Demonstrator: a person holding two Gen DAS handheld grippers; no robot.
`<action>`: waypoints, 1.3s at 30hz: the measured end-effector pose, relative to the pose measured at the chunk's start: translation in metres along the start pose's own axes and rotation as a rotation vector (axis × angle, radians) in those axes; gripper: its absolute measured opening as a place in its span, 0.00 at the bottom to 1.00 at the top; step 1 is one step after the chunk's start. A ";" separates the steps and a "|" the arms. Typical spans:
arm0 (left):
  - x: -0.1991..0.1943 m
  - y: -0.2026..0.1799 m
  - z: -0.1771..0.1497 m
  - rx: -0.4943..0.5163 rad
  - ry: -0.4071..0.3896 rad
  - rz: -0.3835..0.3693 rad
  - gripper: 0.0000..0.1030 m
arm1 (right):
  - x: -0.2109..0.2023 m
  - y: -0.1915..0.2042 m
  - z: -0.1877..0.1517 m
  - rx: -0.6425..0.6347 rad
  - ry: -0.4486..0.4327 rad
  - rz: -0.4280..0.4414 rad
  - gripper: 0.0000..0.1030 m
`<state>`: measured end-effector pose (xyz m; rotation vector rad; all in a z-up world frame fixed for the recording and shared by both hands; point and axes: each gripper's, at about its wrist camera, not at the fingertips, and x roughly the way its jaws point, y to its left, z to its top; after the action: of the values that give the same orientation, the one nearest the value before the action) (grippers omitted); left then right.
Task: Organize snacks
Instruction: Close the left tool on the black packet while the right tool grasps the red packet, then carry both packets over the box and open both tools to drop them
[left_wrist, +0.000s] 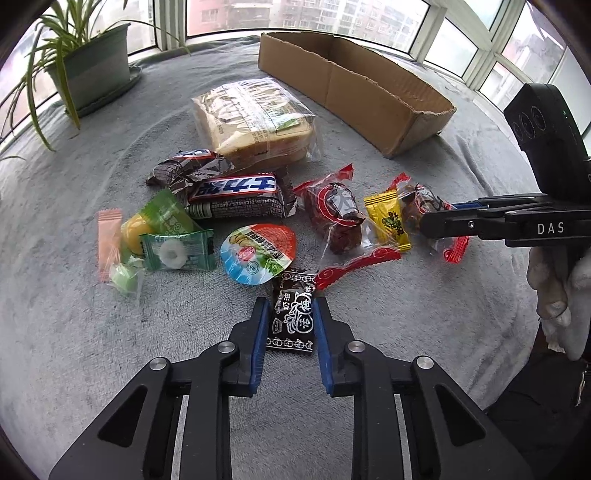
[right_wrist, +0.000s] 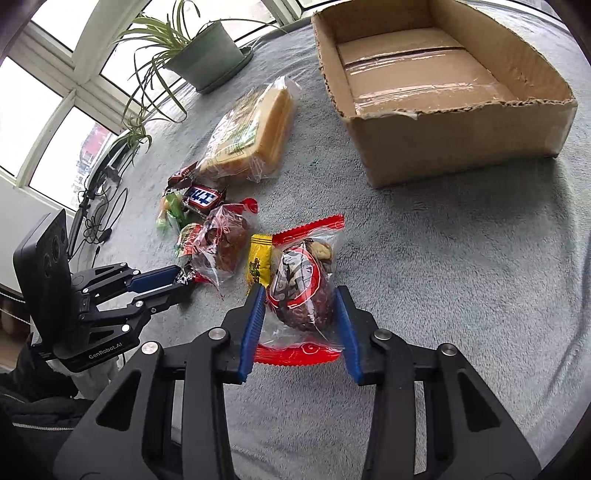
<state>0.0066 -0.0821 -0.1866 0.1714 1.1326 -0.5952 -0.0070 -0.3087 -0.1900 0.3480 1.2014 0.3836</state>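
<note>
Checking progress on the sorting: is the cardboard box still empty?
Empty. The right wrist view shows the cardboard box with only its bare taped floor; every snack lies outside.

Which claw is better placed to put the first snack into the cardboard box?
Probably the right claw: it straddles the red-edged date packet, nearer the cardboard box. The left claw straddles a black candy packet, farther away.

A loose heap of wrapped snacks is spread over the middle of the left wrist frame: a clear-bagged loaf of sliced bread (left_wrist: 255, 118) at upper centre, two dark chocolate bars (left_wrist: 236, 197) below it, green mint sachets (left_wrist: 177, 251) at left, a round foil-lidded jelly cup (left_wrist: 257, 253), a black plum candy packet (left_wrist: 291, 317) at lower centre, and red-edged clear date packets (left_wrist: 334, 216) right of centre. An open, empty brown cardboard box (left_wrist: 369, 92) is seen at upper right.
</note>
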 end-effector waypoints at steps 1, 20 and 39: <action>-0.002 0.000 -0.001 -0.003 -0.002 -0.004 0.21 | -0.003 0.001 0.000 -0.004 -0.008 -0.001 0.38; -0.049 0.002 0.027 -0.051 -0.118 -0.037 0.21 | -0.070 0.022 0.039 -0.116 -0.215 -0.095 0.38; -0.018 -0.048 0.132 0.026 -0.226 -0.081 0.21 | -0.092 -0.040 0.112 -0.053 -0.338 -0.243 0.38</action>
<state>0.0820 -0.1709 -0.1057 0.0789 0.9163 -0.6838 0.0740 -0.3932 -0.0953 0.2073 0.8881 0.1374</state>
